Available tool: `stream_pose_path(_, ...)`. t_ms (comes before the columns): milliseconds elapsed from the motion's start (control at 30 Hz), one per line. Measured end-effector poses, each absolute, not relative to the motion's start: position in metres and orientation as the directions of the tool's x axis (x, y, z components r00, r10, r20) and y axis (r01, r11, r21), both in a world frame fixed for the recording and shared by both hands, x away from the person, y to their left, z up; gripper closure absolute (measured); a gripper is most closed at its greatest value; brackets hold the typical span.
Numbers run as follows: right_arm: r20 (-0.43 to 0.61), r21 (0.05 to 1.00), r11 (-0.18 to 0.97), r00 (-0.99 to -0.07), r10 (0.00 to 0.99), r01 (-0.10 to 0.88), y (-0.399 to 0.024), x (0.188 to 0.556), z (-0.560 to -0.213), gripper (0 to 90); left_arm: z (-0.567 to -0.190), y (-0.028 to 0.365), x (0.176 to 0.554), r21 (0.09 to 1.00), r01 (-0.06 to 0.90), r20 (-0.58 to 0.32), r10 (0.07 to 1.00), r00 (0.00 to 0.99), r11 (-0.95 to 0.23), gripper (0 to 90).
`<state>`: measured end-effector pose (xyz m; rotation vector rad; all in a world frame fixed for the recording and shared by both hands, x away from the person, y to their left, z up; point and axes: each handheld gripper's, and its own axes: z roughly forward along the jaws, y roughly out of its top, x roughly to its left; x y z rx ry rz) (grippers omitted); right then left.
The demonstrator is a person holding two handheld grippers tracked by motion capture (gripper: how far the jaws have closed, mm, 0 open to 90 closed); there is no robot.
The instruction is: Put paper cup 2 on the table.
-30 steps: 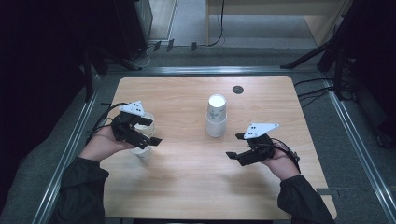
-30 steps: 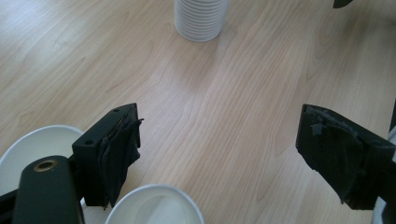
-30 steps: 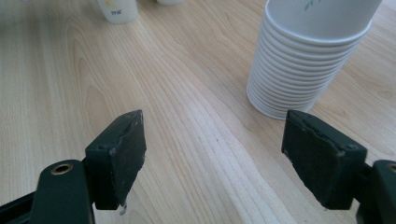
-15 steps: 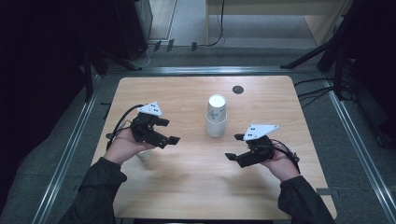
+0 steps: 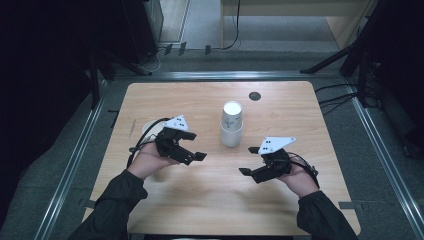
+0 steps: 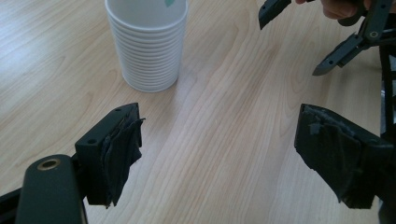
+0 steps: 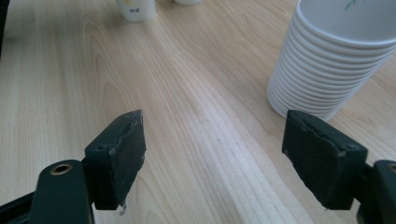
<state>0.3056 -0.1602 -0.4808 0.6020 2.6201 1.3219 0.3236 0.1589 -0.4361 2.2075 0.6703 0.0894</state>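
A tall stack of white paper cups (image 5: 232, 125) stands upright at the middle of the wooden table (image 5: 200, 210). My left gripper (image 5: 196, 146) hovers left of the stack and points at it. Its jaws are wide apart, have just been closing slightly, and have nothing between them. In the left gripper view the stack (image 6: 147, 44) stands ahead at the left. My right gripper (image 5: 248, 160) is open and empty just right of the stack's base, and the stack (image 7: 331, 56) sits close by its right jaw. A single white cup (image 5: 147, 127) peeks out behind my left hand.
A small black round cap (image 5: 254, 95) sits in the tabletop behind the stack. In the right gripper view a printed white cup (image 7: 135, 9) stands at the far side of the table. Metal rails (image 5: 75, 165) run along the table's sides.
My left hand has moved right and a little lower, away from the single cup at the left, towards the cup stack. The right hand has kept still.
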Motion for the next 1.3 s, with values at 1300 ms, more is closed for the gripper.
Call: stream_pose_path(1300,0.066,0.796,0.527,-0.908,0.413,0.298,-0.158,0.292,-0.483,22.1,-0.468,0.108,0.306,0.681,0.405,-0.155,0.42,0.894,-0.61,22.9)
